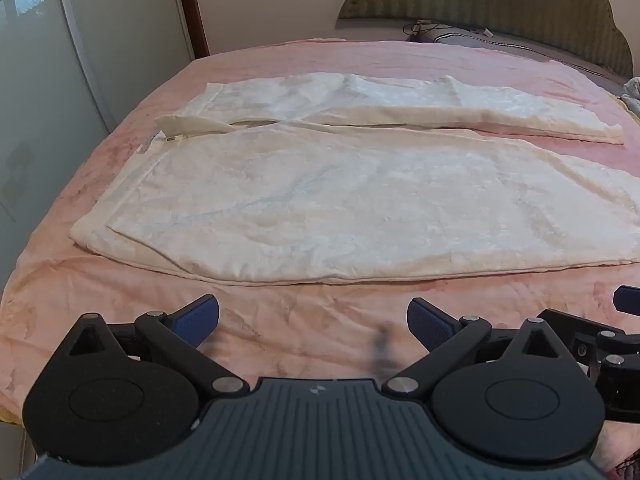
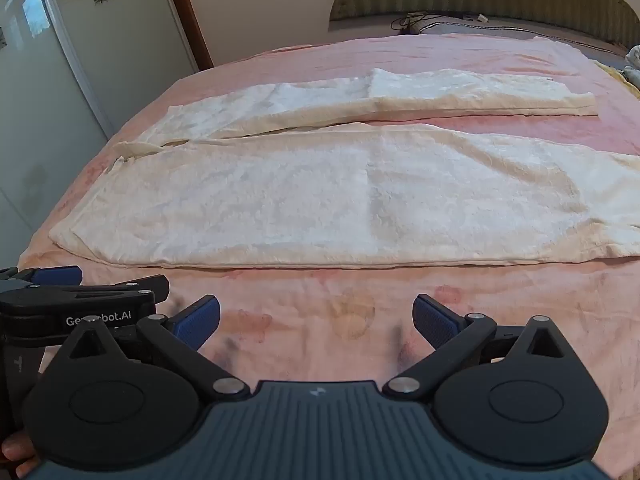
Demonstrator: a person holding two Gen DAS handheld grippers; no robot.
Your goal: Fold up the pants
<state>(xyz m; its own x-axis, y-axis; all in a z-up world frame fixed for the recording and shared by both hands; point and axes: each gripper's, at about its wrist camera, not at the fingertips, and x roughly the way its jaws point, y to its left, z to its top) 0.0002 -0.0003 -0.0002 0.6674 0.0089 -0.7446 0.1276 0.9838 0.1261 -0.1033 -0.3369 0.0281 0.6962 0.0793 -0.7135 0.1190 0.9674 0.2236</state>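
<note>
Pink blanket: it covers the bed [image 1: 280, 56], and every place below is given from this blanket [image 1: 304, 344].
Pants: cream-white pants [image 1: 360, 208] lie flat in the middle of the blanket, waistband toward its left edge, legs running toward its right edge, the near leg broad and the far leg [image 1: 460, 116] narrower, with a strip of blanket showing between the two cuffs.
Fly: the open flap [image 1: 188, 126] at the waistband is curled up off the blanket, so it may need flattening.
Step in hand: judged as the start, nothing folded yet; the likely first fold is one leg over the other.
How to do it well: take the near long edge at two well-spaced points, one near the waistband and one near the cuff, lift both together, and lay the edges even.
Left gripper: left gripper [image 1: 313, 322] has its jaws spread wide and holds nothing; it hovers over bare blanket, short of the near edge of the pants.
Right gripper: right gripper [image 2: 316, 322] likewise has wide, empty jaws, just beside the left one, apart from the pants.
</note>
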